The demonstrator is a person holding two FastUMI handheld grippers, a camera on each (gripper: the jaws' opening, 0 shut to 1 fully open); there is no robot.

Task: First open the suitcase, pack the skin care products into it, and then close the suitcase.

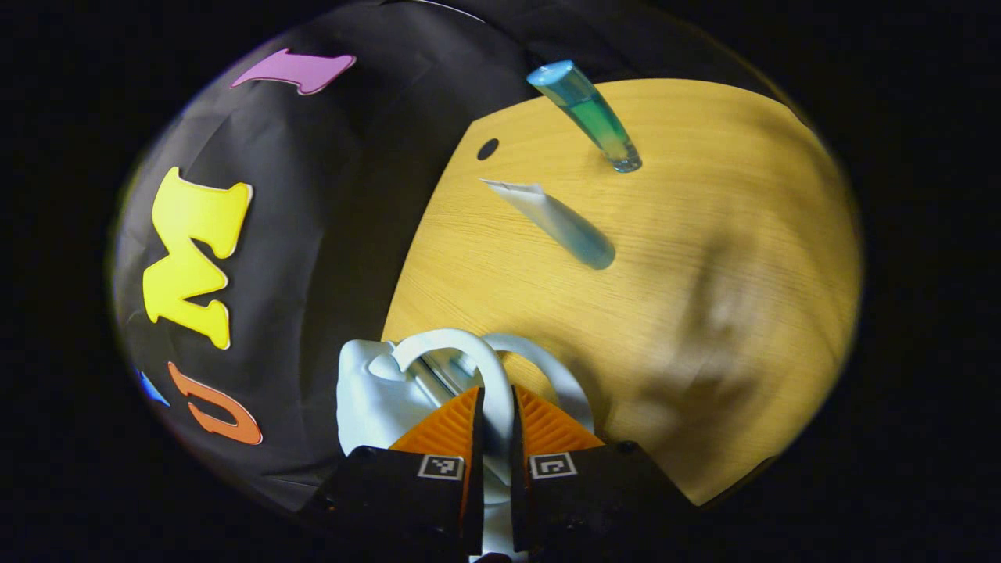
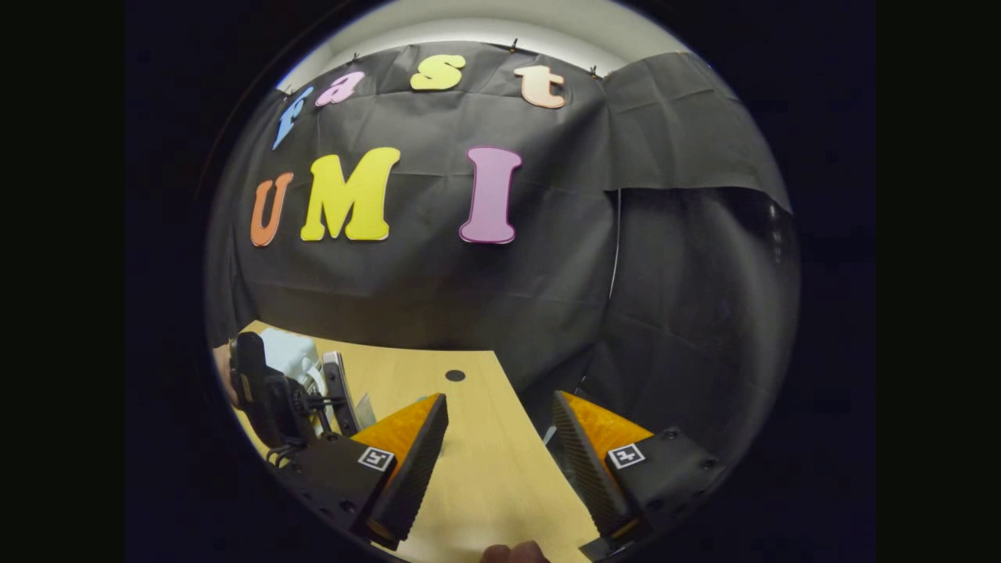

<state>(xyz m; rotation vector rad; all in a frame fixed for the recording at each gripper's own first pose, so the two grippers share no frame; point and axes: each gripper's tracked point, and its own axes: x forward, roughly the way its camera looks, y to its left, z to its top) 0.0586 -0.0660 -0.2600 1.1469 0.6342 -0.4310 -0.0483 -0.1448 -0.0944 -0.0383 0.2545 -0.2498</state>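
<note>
The left gripper (image 1: pixel 496 422) pinches the suitcase (image 1: pixel 367 395) handle (image 1: pixel 469 356) at the table (image 1: pixel 704 234) edge, the right gripper (image 2: pixel 500 438) is spread wide, so lift slowly and hold tight.

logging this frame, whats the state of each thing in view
left gripper: jaws shut on handle
handle: gripped
suitcase: open or closed, cannot tell
bottle: upright on table
tube: on table, capped
right gripper: jaws open, empty
</note>
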